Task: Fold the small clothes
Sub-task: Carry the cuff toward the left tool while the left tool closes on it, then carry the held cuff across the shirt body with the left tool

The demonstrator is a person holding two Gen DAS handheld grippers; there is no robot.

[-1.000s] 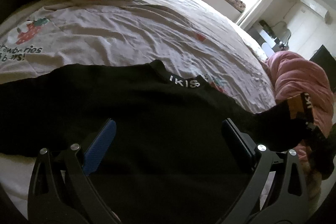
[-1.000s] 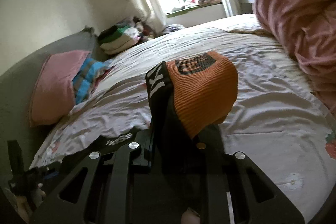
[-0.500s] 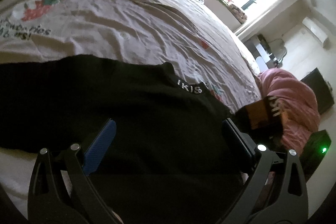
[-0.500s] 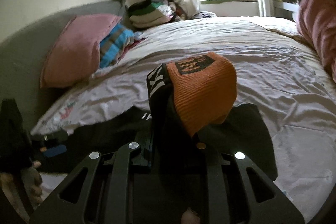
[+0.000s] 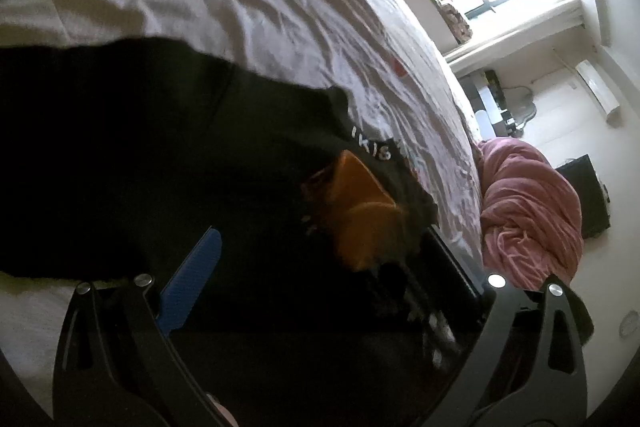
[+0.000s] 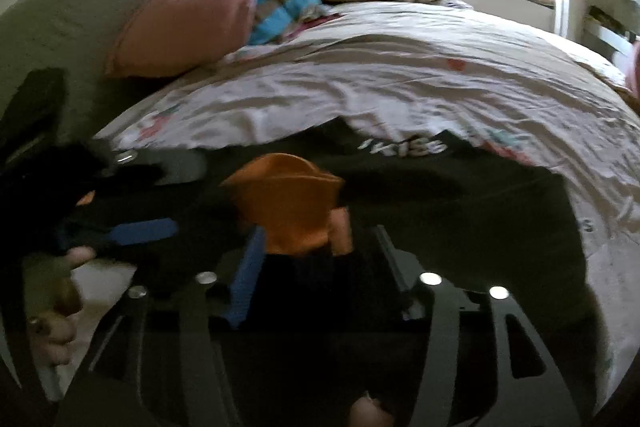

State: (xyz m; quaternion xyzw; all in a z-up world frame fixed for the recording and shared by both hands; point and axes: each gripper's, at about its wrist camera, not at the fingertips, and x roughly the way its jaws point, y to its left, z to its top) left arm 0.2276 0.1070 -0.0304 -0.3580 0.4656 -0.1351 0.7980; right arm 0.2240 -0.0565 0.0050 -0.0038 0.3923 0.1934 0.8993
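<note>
We have the black top (image 5: 168, 155) spread flat on the bed (image 5: 248, 7) so its sleeves fold inward. On the left, our left gripper (image 5: 320, 267) hangs over the body, fingers spread wide, pinching nothing. Mid-garment, the orange cuff (image 6: 288, 211) lies laid across the chest, ending a sleeve fold, we judge. Right, our right gripper (image 6: 316, 247) is opening; the cuff sits between its fingers, seemingly free.
</note>
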